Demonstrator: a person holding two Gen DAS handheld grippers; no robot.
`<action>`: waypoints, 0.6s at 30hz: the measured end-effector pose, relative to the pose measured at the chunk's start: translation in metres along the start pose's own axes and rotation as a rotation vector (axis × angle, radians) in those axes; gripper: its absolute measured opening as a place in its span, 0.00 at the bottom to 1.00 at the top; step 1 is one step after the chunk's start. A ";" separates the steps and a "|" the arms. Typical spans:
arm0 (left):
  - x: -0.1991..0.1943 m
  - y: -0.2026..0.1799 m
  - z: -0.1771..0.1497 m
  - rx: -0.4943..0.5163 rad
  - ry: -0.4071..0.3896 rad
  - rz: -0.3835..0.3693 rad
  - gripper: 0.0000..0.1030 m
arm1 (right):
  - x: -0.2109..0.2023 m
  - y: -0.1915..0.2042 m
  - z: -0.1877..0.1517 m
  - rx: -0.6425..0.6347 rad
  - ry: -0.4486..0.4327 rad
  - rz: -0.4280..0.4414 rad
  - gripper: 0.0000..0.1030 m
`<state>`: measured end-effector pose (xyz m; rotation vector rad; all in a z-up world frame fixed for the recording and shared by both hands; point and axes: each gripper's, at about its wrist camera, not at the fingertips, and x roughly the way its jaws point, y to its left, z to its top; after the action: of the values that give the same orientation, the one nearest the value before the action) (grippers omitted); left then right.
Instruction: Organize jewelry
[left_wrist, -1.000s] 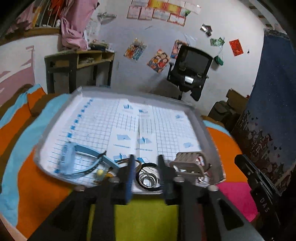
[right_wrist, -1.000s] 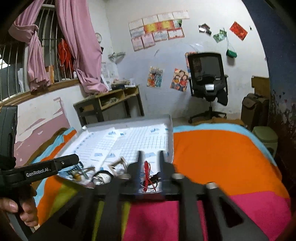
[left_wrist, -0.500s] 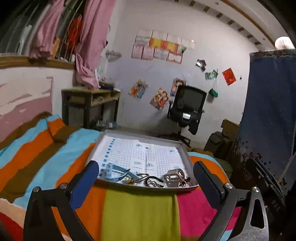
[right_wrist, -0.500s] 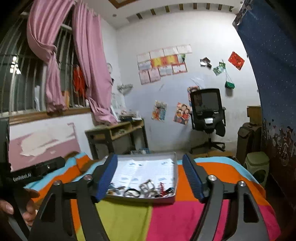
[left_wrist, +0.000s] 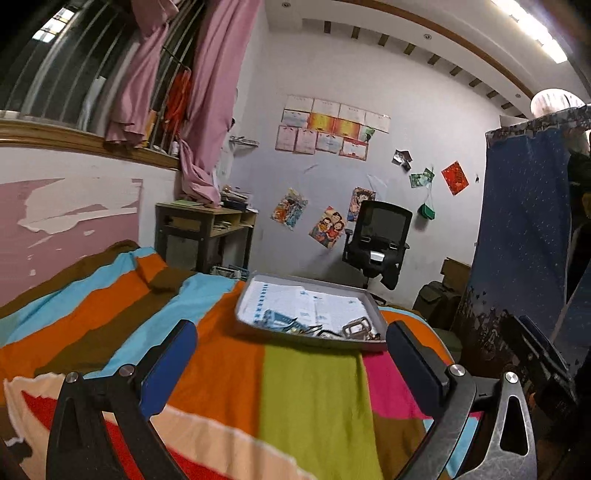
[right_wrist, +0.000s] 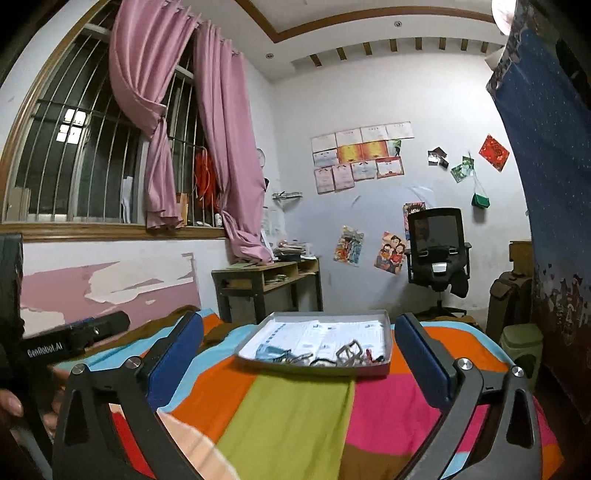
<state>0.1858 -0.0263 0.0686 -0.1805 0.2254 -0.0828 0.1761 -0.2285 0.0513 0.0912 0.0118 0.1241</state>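
A grey tray (left_wrist: 258, 293) (right_wrist: 387, 334) lined with grid paper rests on the striped blanket. Jewelry lies along its near edge: a light blue piece (left_wrist: 275, 318) (right_wrist: 267, 350), dark rings (left_wrist: 325, 332) (right_wrist: 321, 362), a beige link bracelet (left_wrist: 356, 326) (right_wrist: 349, 352) and a small red item (right_wrist: 369, 356). My left gripper (left_wrist: 291, 354) is open, pulled well back from the tray, nothing between its fingers. My right gripper (right_wrist: 299, 343) is also open and empty, well short of the tray. The other tool (right_wrist: 74, 339) shows at the left of the right wrist view, held by a hand (right_wrist: 9, 404).
The multicoloured blanket (left_wrist: 306, 398) covers the bed. A wooden desk (right_wrist: 266, 280) and an office chair (right_wrist: 439, 251) stand by the far wall. A blue curtain (left_wrist: 517, 240) hangs on the right, a green bin (right_wrist: 521, 343) below it.
Both grippers were nearly shut over the tray's jewelry a second ago. They have opened wide and drawn back and up, so the tray now looks small and far.
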 end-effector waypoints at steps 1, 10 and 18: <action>-0.008 0.002 -0.003 0.004 -0.005 0.009 1.00 | -0.010 0.005 -0.006 -0.004 -0.008 -0.015 0.99; -0.067 0.015 -0.042 0.044 -0.013 0.081 1.00 | -0.061 0.018 -0.037 -0.012 0.058 -0.069 0.99; -0.076 0.014 -0.070 0.068 0.039 0.119 1.00 | -0.078 0.003 -0.057 0.029 0.119 -0.100 0.99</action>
<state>0.0971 -0.0163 0.0150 -0.0979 0.2715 0.0240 0.0970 -0.2301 -0.0044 0.1118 0.1371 0.0297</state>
